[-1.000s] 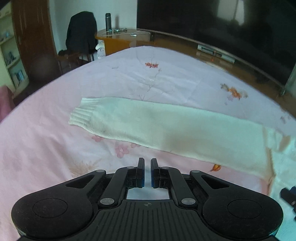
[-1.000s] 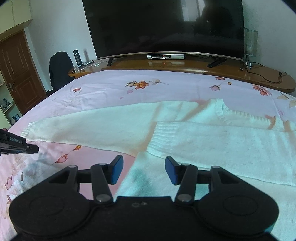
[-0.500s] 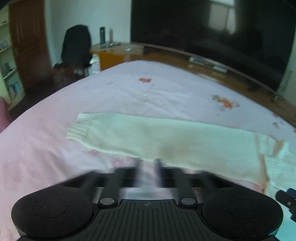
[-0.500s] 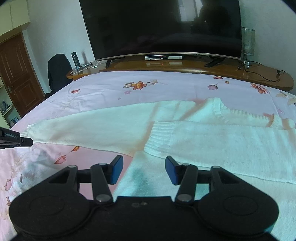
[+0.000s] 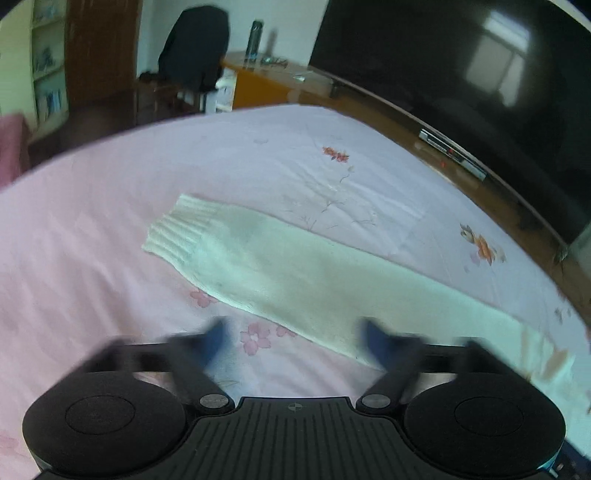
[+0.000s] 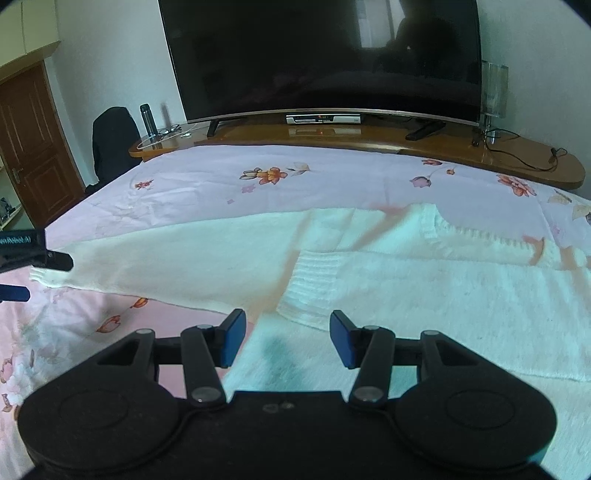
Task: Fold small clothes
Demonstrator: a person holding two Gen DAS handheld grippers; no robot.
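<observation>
A cream knit sweater (image 6: 424, 295) lies flat on the pink floral bedsheet (image 6: 221, 177). One sleeve (image 5: 295, 273) stretches out to the left, ending in a ribbed cuff (image 5: 177, 232). The other sleeve is folded across the body, its cuff (image 6: 314, 280) just ahead of my right gripper. My left gripper (image 5: 295, 339) is open and empty, blurred, hovering just short of the outstretched sleeve's near edge. My right gripper (image 6: 286, 341) is open and empty over the sweater's lower left edge. The left gripper's fingertips (image 6: 37, 254) show at the right wrist view's left edge.
A large dark TV (image 6: 325, 59) stands on a long wooden cabinet (image 6: 369, 136) beyond the bed's far edge. A black chair (image 5: 195, 51) and a bottle (image 5: 255, 35) stand at the far left corner. A wooden door (image 6: 33, 147) is at left.
My left gripper went from shut to open and swung to face the sleeve's cuff end. My right gripper stayed open and barely moved.
</observation>
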